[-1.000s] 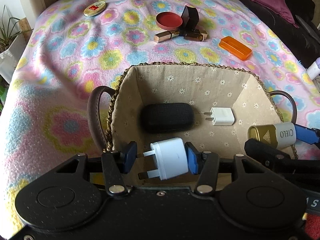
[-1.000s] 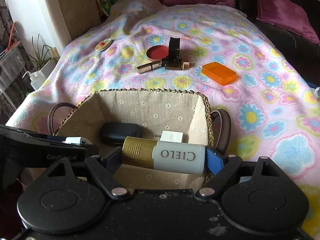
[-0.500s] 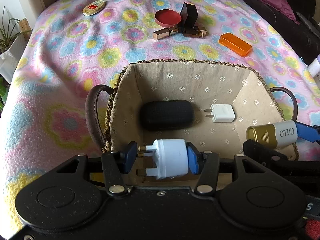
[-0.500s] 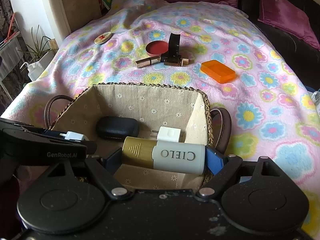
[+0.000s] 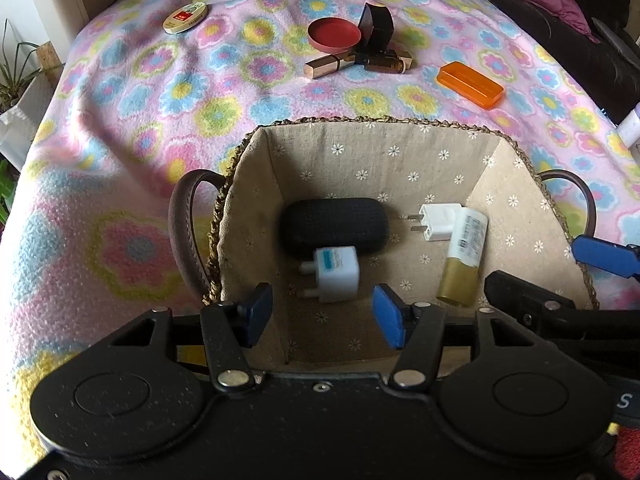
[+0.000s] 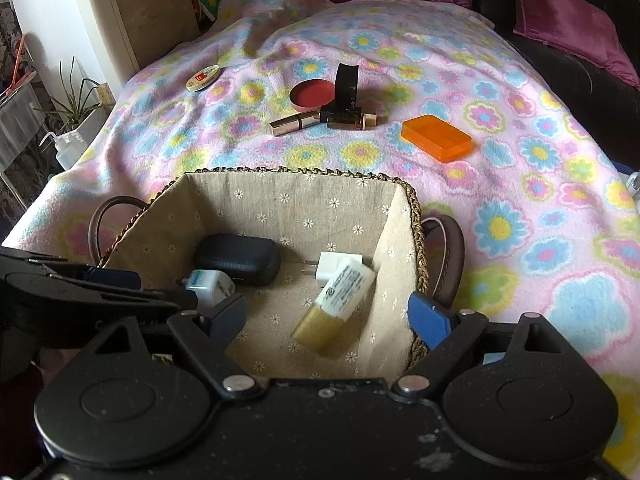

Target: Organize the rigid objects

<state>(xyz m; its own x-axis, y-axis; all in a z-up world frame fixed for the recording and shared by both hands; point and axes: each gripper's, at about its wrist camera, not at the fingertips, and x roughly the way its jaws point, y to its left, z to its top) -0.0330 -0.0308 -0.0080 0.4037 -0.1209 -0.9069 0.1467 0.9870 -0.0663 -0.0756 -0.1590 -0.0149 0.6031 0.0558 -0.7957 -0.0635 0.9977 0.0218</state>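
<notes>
1. A round tin [image 5: 185, 18] with a red label lies far left on the flowered blanket [image 5: 120, 128], well apart from everything else.
2. The left tongs [image 5: 322, 315] hang over the near edge of the woven basket [image 5: 384, 122], spread wide with nothing between the blue pads [image 5: 258, 314].
3. Inside the basket, toward its left, a black oval case [image 5: 334, 226] lies on the lining. Just in front of it, touching its near edge, sits a white plug adapter [image 5: 336, 274] with its pins pointing left.
4. Beyond the basket, mid-blanket, a red round lid [image 5: 334, 34] lies beside an upright black compact [image 5: 376, 24]; a rose-gold lipstick tube [image 5: 330, 67] and a darker tube [image 5: 386, 64] lie just in front of them.
5. Right of centre in the basket, a small white charger [image 5: 438, 222] rests with its prongs to the left. A white bottle with a gold cap [image 5: 464, 256] lies flat against its right side, cap toward the camera.
6. An orange box [image 5: 470, 85] lies on the blanket beyond the basket's right corner, apart from the lipsticks.
7. The right tongs [image 6: 326, 318] hover above the basket's near right part, opened wide and empty; the bottle lies below, between the pads.
</notes>
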